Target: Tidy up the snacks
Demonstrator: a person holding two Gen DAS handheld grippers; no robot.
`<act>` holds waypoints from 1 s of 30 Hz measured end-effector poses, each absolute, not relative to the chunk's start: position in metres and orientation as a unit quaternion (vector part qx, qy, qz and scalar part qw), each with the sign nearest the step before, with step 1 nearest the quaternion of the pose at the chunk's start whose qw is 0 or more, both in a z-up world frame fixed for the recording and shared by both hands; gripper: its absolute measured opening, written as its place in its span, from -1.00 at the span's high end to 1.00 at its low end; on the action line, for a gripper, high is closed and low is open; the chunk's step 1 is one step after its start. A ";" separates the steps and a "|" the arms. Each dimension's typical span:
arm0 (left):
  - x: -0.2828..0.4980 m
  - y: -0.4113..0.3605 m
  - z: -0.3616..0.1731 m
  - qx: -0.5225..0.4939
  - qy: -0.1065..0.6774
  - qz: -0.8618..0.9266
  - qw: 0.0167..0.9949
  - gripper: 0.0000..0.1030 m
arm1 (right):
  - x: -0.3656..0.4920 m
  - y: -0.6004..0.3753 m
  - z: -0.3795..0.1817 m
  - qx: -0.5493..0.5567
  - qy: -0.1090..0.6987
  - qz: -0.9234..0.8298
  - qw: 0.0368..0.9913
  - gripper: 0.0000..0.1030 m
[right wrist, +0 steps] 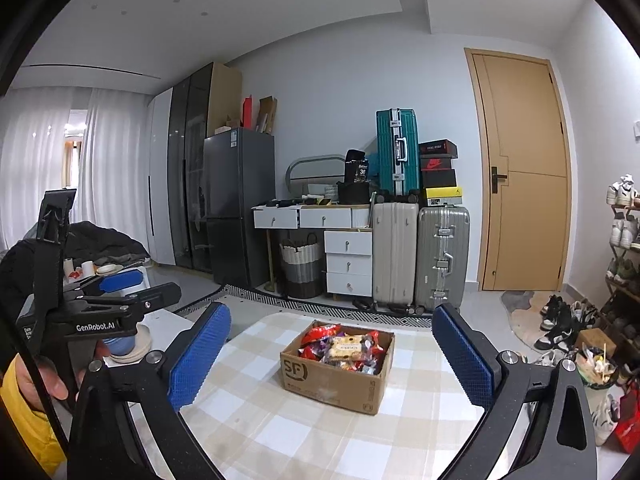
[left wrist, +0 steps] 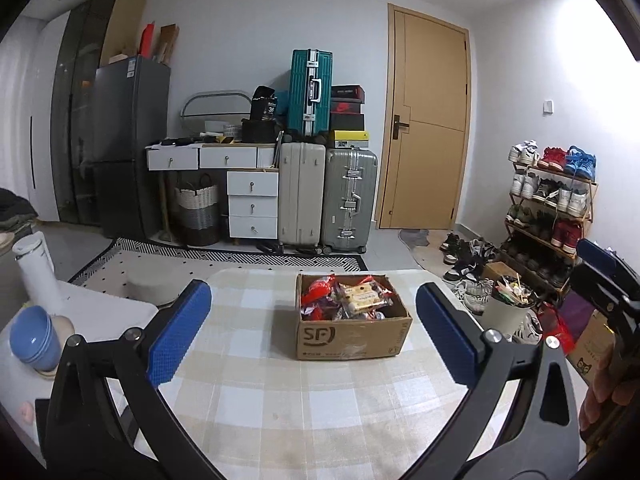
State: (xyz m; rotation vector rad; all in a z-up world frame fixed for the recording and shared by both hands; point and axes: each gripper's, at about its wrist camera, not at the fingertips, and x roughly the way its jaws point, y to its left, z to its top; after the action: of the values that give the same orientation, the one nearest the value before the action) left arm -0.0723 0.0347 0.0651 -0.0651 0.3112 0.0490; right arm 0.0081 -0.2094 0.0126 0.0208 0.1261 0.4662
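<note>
A brown cardboard box [left wrist: 352,334] marked SF stands on the checked tablecloth [left wrist: 280,408], filled with several snack packets [left wrist: 346,296] in red, purple and yellow wrappers. It also shows in the right wrist view [right wrist: 336,380] with the snack packets [right wrist: 342,350] inside. My left gripper [left wrist: 314,328] is open and empty, its blue pads on either side of the box, short of it. My right gripper [right wrist: 332,360] is open and empty, also short of the box. The left gripper appears at the left of the right wrist view [right wrist: 120,284].
A side table at the left holds blue bowls [left wrist: 34,338] and a white bottle [left wrist: 34,268]. Beyond the table are a rug [left wrist: 224,258], drawers [left wrist: 252,204], suitcases [left wrist: 328,196], a door [left wrist: 426,120] and a shoe rack [left wrist: 552,208]. A bin [left wrist: 510,300] stands at the right.
</note>
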 end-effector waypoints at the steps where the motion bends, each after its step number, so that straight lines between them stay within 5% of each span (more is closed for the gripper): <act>1: -0.076 0.035 0.063 -0.032 0.153 0.023 0.987 -0.99 | 0.004 -0.211 0.009 0.012 0.061 0.230 0.971 -0.99; 8: -0.084 0.044 0.036 -0.030 0.151 0.037 0.987 -0.99 | 0.007 -0.211 -0.017 0.023 0.061 0.222 0.973 -0.99; 30: 0.054 0.065 -0.086 -0.044 0.220 0.059 0.973 -0.99 | 0.101 -0.209 -0.114 0.045 0.129 0.203 0.970 -0.99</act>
State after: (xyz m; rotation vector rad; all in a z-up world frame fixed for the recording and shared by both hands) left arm 0.0536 0.0653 -0.0864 -0.0882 0.4450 0.1188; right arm 0.1013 -0.2090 -0.1136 0.0908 0.2599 0.4098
